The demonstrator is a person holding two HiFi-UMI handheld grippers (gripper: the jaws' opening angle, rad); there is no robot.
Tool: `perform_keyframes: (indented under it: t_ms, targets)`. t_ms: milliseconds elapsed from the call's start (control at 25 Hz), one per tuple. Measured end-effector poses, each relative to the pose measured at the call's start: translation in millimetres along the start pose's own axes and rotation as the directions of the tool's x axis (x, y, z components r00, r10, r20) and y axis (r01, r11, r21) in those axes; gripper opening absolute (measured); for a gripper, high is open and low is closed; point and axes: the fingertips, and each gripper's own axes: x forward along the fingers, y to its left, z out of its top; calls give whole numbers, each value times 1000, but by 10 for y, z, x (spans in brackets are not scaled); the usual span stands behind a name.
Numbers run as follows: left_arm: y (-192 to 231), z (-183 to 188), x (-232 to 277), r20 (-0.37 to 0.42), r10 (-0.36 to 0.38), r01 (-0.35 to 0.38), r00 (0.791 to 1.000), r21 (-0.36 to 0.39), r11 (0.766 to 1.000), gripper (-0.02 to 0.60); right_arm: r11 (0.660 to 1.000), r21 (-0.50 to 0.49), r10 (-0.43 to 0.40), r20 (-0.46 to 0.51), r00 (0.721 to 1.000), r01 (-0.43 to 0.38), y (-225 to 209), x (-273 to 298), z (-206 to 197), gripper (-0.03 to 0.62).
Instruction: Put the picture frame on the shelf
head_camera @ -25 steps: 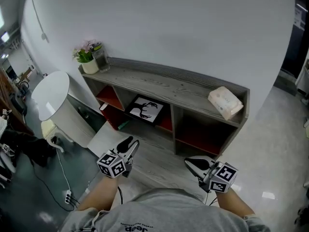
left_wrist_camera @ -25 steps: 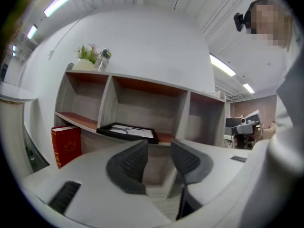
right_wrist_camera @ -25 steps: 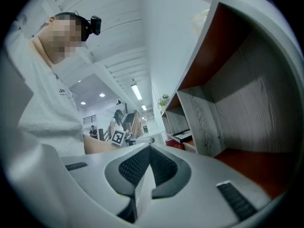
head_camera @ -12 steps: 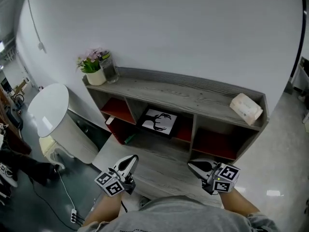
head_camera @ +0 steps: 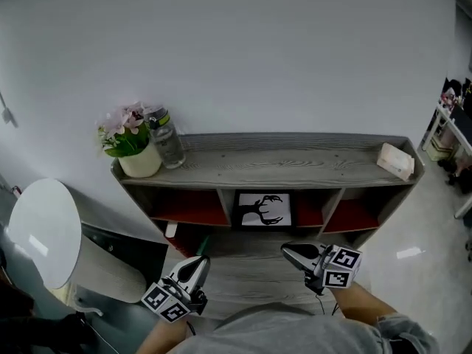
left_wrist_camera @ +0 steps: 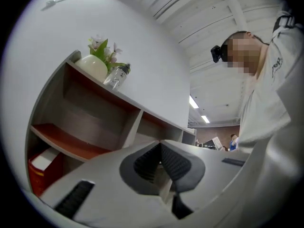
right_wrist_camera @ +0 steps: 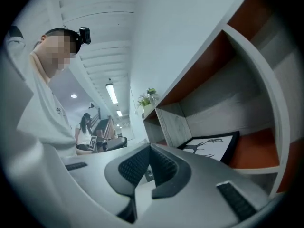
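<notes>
The picture frame [head_camera: 263, 209], black-edged with a deer silhouette on white, stands in the middle compartment of the grey shelf [head_camera: 280, 158]; the right gripper view shows the frame [right_wrist_camera: 211, 146] leaning there too. My left gripper [head_camera: 194, 266] is low in the head view, well short of the shelf, shut with nothing between its jaws. In its own view the left gripper [left_wrist_camera: 160, 144] has its pads meeting. My right gripper [head_camera: 288, 251] is also in front of the shelf, apart from the frame. The right gripper [right_wrist_camera: 150, 149] is shut and empty in its own view.
On the shelf top stand a white flower pot [head_camera: 134, 152] and a clear bottle [head_camera: 168, 141] at the left, and a tissue pack [head_camera: 397, 161] at the right. A white round table [head_camera: 44, 231] is to the left. The side compartments have red floors.
The head view has swung to face the shelf square on. Both grippers have drawn back from it, lower in the picture. The frame has stayed in the middle compartment.
</notes>
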Motion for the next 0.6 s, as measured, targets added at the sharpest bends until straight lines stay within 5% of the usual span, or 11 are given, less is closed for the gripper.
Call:
perform_keyframes:
  t_ms: [360, 600]
  targets:
    - [266, 31, 322, -85, -115, 117, 990, 11, 993, 9, 966, 4, -260, 27, 965, 260, -251, -91, 129, 18]
    - [70, -60, 605, -78, -108, 109, 991, 6, 994, 9, 949, -47, -310, 28, 950, 311, -451, -461, 260, 17]
